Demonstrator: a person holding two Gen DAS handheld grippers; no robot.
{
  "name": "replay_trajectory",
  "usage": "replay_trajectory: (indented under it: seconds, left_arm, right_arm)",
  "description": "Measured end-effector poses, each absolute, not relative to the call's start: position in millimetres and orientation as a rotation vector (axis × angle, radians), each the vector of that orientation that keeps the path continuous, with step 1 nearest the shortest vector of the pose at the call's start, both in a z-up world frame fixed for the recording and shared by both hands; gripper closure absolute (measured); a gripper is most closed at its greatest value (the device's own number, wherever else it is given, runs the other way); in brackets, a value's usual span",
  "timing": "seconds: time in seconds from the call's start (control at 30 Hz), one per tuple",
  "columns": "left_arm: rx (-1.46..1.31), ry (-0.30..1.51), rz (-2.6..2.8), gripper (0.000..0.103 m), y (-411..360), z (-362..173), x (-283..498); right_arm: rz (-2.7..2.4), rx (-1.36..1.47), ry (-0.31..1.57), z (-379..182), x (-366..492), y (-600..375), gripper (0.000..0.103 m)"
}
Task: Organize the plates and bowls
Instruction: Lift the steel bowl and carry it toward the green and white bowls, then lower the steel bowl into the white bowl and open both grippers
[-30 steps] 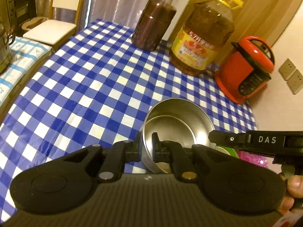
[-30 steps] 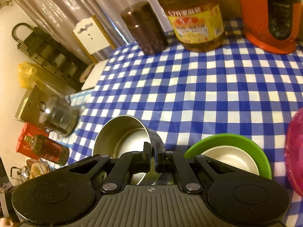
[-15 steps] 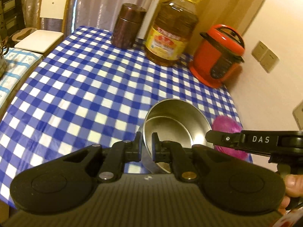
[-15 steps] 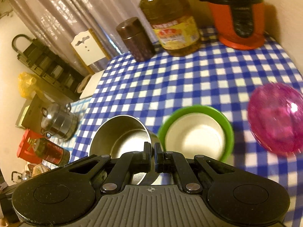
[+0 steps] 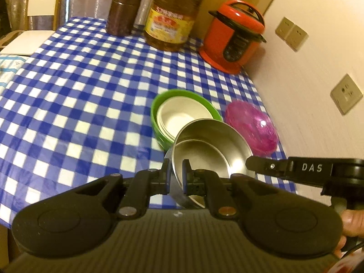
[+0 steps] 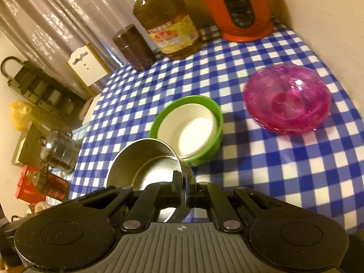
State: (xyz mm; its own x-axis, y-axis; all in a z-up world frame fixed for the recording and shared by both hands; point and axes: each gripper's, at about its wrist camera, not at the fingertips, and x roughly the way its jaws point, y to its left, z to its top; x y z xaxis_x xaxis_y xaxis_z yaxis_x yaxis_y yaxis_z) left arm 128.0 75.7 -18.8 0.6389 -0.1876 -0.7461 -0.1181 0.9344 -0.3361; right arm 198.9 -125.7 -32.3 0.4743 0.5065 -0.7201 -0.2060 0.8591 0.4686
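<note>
Both grippers hold one steel bowl [image 5: 211,145] in the air above the checked table [image 5: 75,86]. My left gripper [image 5: 176,175] is shut on its near-left rim. My right gripper [image 6: 184,187] is shut on the opposite rim of the steel bowl [image 6: 145,163]; its body shows in the left wrist view [image 5: 302,170]. Below and beyond the steel bowl sits a green bowl [image 5: 175,96] with a white bowl [image 5: 182,118] nested inside; both also show in the right wrist view [image 6: 204,107]. A pink translucent bowl [image 6: 286,100] stands to the right [image 5: 252,127].
At the table's far end stand a brown canister [image 5: 122,11], a large oil bottle [image 5: 175,16] and a red pressure cooker [image 5: 232,38]. A wall with sockets [image 5: 345,95] runs along the right. A chair [image 5: 29,22] and a steel pot [image 6: 59,150] are beyond the left edge.
Both grippers have lifted the steel bowl higher and pulled back. The green, white and pink bowls now show in full below it.
</note>
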Motion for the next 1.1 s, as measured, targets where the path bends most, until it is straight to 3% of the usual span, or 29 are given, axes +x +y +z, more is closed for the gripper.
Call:
replay_trajectory:
  seconds: [1.1]
  left_arm:
    - [-0.358,0.877,-0.088,0.095,61,-12,153]
  right_arm:
    - [0.409,0.362,0.975,-34,207,-149,0.099]
